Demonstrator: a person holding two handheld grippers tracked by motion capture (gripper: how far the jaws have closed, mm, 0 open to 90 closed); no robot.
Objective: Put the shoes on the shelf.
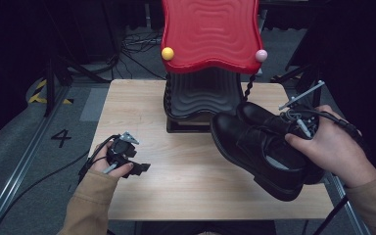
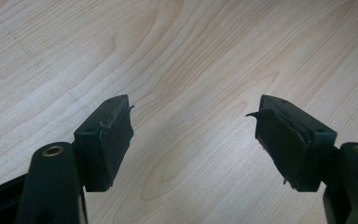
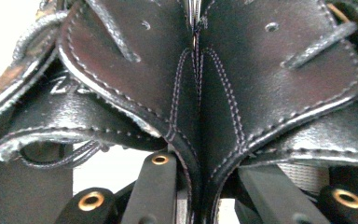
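Note:
A pair of black leather lace-up shoes hangs over the right side of the wooden table [image 1: 186, 191], toes pointing left. The nearer shoe [image 1: 254, 152] lies in front of the farther one [image 1: 257, 113]. My right gripper [image 1: 299, 126], in a person's right hand, is shut on the two inner side walls, pressed together. In the right gripper view the two quarters [image 3: 135, 79] [image 3: 270, 79] meet at a seam just above my right gripper [image 3: 200, 179]. My left gripper [image 1: 138, 167] rests low at the table's left. Its jaws stand wide with only bare wood between them, as my left gripper [image 2: 193, 112] shows.
A shoe rack stands at the table's back middle, with a red wavy top shelf [image 1: 210, 29] over a black wavy lower shelf [image 1: 203, 95]. A yellow ball [image 1: 167, 53] and a pink ball [image 1: 261, 55] cap its front corners. Cables lie on the floor at left.

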